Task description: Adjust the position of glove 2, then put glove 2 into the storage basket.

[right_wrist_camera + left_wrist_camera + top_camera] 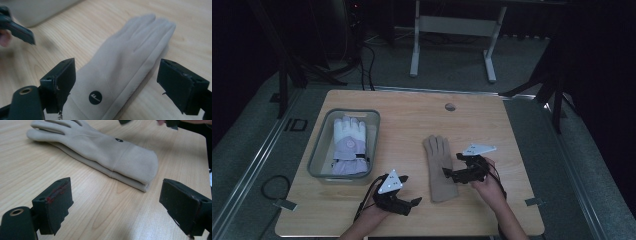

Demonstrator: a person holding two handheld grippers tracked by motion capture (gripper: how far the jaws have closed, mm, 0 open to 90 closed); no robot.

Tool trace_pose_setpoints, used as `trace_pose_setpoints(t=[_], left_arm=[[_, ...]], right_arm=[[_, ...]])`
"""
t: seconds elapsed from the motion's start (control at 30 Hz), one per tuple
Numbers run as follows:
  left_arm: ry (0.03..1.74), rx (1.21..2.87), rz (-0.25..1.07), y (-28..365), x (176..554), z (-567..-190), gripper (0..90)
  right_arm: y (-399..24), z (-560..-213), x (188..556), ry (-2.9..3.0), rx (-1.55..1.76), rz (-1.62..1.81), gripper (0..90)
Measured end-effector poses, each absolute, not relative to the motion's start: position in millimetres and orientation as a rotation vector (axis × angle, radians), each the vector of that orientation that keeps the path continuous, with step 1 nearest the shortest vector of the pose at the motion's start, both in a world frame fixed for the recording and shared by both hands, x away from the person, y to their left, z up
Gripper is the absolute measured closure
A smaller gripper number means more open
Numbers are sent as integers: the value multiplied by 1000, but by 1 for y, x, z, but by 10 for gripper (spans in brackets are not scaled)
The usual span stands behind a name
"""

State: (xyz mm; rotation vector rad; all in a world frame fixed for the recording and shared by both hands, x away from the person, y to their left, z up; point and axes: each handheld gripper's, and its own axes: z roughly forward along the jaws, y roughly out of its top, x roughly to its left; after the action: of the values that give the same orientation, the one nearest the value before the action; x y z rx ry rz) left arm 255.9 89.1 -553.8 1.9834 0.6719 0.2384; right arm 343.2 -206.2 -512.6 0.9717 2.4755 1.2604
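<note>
A beige glove (439,165) lies flat on the wooden table, fingers pointing away from me; in the left gripper view the beige glove (100,150) looks like two layers stacked. A round black logo sits near its cuff. My right gripper (452,165) hovers at the glove's right side over the cuff half, and in the right gripper view my right gripper (117,67) is open, its jaws wide apart above the beige glove (125,62) without touching it. My left gripper (410,190) is open near the front edge, left of the cuff, with bare wood between the jaws of my left gripper (116,190).
A grey bin (319,175) at the table's left holds a white and lilac glove (349,142). A small round hole (450,106) marks the far middle of the table (492,130). Beyond it stands a white desk frame (414,55) on dark floor.
</note>
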Motion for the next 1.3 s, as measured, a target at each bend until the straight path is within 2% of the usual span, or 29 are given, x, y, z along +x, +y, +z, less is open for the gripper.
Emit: trace_pose_setpoints(t=[0.13,0.27,0.33,0.53,0.57,0.6,0.63,0.73,0.93,0.97,1.1,1.27,1.3], left_arm=[[630,2015,245,82,254,-553,117],[607,2013,217,79,254,-551,131],[590,2019,195,76,255,-550,134],[535,2033,150,64,259,-546,148],[512,2040,141,58,262,-544,148],[512,2040,141,58,262,-544,149],[502,2045,141,55,263,-542,150],[462,2051,136,45,268,-538,163],[404,2083,125,27,273,-537,201],[386,2103,124,22,275,-538,211],[371,2139,104,14,280,-542,235],[380,2153,86,11,283,-547,250],[382,2162,92,10,283,-548,250]], right_arm=[[-214,-508,346,2492,990,1240,156],[-218,-505,347,2543,1005,1292,99],[-218,-506,347,2548,1003,1315,100],[-215,-506,355,2526,988,1280,190],[-215,-504,362,2504,1008,1293,262],[-215,-504,362,2504,1008,1293,262],[-215,-501,370,2478,1026,1282,329],[-212,-499,382,2452,1056,1288,373],[-202,-505,399,2470,1082,1255,367],[-198,-511,407,2476,1099,1252,332],[-193,-528,419,2503,1162,1236,309],[-186,-544,423,2559,1182,1165,313],[-185,-549,423,2571,1201,1183,366]])
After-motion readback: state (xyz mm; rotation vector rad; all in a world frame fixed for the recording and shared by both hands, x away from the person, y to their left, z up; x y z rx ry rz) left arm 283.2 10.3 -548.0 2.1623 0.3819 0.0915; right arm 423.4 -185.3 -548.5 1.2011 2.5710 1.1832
